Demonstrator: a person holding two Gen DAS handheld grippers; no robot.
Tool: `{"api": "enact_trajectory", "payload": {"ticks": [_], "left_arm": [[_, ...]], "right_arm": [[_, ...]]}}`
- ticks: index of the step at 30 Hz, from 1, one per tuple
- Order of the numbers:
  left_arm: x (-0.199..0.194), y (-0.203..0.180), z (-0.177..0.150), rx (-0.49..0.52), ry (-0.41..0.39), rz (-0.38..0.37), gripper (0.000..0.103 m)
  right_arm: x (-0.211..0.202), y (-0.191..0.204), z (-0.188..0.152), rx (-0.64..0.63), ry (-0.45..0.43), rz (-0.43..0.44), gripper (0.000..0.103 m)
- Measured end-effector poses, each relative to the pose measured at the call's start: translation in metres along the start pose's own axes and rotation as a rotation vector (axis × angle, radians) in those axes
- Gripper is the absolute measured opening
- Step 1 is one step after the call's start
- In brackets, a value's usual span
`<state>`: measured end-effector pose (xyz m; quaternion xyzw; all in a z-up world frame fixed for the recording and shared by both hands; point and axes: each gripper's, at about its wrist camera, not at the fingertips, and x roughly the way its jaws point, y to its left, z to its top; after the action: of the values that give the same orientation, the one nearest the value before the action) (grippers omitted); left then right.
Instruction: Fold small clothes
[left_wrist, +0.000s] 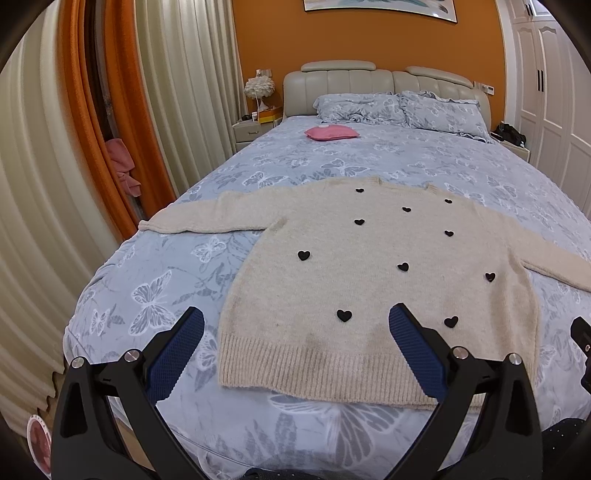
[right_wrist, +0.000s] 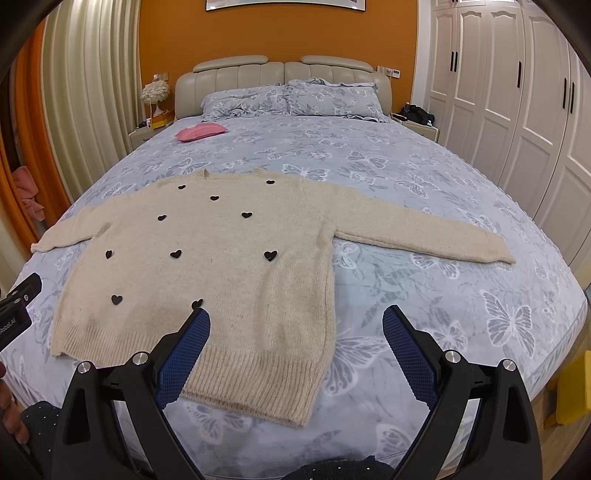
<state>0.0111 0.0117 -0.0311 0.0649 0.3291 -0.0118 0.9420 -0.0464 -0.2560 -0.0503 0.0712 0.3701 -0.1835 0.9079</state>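
A cream knit sweater (left_wrist: 369, 280) with small black hearts lies flat on the bed, front up, both sleeves spread out sideways and its ribbed hem toward me. My left gripper (left_wrist: 297, 319) hangs open above the hem's left part, holding nothing. In the right wrist view the same sweater (right_wrist: 221, 266) fills the left half, its right sleeve (right_wrist: 424, 236) stretched out to the right. My right gripper (right_wrist: 295, 319) is open over the sweater's lower right corner, with nothing between its blue pads (right_wrist: 406, 354).
The bed (right_wrist: 443, 177) has a blue butterfly cover, two pillows (right_wrist: 288, 98) at the headboard and a pink cushion (right_wrist: 201, 132). Curtains (left_wrist: 92, 147) stand left, white wardrobes (right_wrist: 517, 110) right. A yellow object (right_wrist: 574, 387) sits by the bed's right corner. The left gripper's body (right_wrist: 14, 314) shows at the left edge.
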Motion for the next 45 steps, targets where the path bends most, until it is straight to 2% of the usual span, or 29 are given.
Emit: {"api": "enact_trajectory", "payload": {"ticks": [36, 41, 45], "left_arm": [[0.0, 0.0, 0.0, 0.001, 0.005, 0.0, 0.098], [0.002, -0.006, -0.006, 0.009, 0.021, 0.001, 0.098], [0.008, -0.008, -0.004, 0.019, 0.051, 0.002, 0.098]], "right_arm": [[0.0, 0.0, 0.0, 0.001, 0.004, 0.001, 0.093], [0.005, 0.001, 0.0, 0.013, 0.037, 0.008, 0.093], [0.014, -0.016, 0.007, 0.072, 0.113, 0.061, 0.093]]}}
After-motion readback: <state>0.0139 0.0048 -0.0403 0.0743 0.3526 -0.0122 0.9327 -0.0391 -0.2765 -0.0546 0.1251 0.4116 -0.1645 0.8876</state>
